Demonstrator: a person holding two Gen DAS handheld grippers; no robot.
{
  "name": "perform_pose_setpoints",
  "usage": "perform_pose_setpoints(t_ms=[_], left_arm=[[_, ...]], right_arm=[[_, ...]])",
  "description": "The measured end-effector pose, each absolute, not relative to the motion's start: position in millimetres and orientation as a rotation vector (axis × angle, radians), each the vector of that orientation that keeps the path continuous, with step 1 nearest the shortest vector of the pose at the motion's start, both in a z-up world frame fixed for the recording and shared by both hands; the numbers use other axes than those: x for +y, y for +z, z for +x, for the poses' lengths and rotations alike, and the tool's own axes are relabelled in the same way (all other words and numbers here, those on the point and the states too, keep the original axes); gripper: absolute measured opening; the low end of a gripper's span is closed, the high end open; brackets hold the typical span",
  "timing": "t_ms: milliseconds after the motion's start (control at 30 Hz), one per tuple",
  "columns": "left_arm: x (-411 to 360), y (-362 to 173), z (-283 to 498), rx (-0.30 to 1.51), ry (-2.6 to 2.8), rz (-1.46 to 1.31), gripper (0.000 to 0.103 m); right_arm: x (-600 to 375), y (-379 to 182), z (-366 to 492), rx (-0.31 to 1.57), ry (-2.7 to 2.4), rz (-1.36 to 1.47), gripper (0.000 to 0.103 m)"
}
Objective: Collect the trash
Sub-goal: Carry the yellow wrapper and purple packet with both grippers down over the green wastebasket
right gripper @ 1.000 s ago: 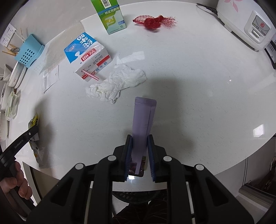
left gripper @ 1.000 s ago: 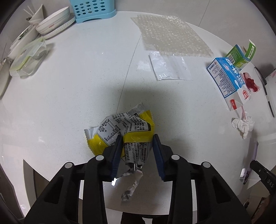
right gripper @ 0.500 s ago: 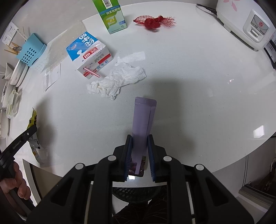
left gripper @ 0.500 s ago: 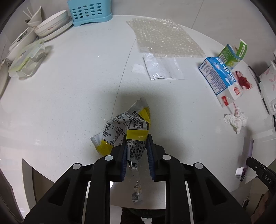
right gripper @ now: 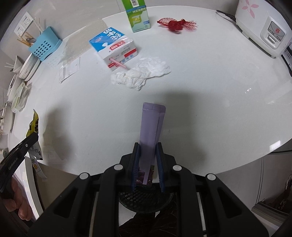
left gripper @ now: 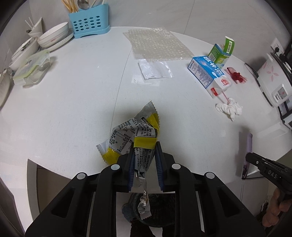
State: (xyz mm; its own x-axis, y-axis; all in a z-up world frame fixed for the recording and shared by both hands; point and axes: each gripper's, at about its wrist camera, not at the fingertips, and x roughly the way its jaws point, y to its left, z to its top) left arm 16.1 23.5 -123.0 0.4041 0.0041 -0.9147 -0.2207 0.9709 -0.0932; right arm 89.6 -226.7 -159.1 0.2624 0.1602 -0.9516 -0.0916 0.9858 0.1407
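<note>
The left gripper is clamped on a crumpled yellow-and-silver snack wrapper, its jaws having just closed in on it, and the right gripper is clenched on a flat lilac pouch; both pieces hang at the near rim of the round white table, above what looks like a dark mesh bin, though only a slice of it shows between the gripper bodies, so its mouth and reach are uncertain. The main risk is a miss at release: the wrapper is held by a narrow pinch of foil, with most of its crinkled bulk forward over the tabletop and a torn tail dangling below, so it could slide out early or flutter onto the table edge or floor. The pouch is long and stiff and leans out over the table; let go here, it may tip onto the rim instead of dropping in. The two grippers are near each other at this edge, so crowding over one small opening could make them knock. Farther out there is open tabletop, with the remaining trash well apart: a crumpled tissue, a blue milk carton, a green carton, red netting, bubble wrap and a clear plastic bag. Dishes and a blue utensil holder line the far left rim, and a rice cooker guards the right.
</note>
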Motion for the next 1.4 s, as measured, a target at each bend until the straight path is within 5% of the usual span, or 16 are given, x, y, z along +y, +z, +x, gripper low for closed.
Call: perform_pose_setpoints(t_ms=[700,1400], left_arm=[[11.5,-136.4,-94.9,1.146,-0.033,-0.191,0.019],[-2.5,-236.2,-134.1,1.226,-0.071,-0.210,0.020]], right_arm=[[-179.0,-152.7,-34.7,1.129,0.396,0.014,0.017],[-176.2,-259.2,-78.9,1.205,0.439,-0.098,0.017]])
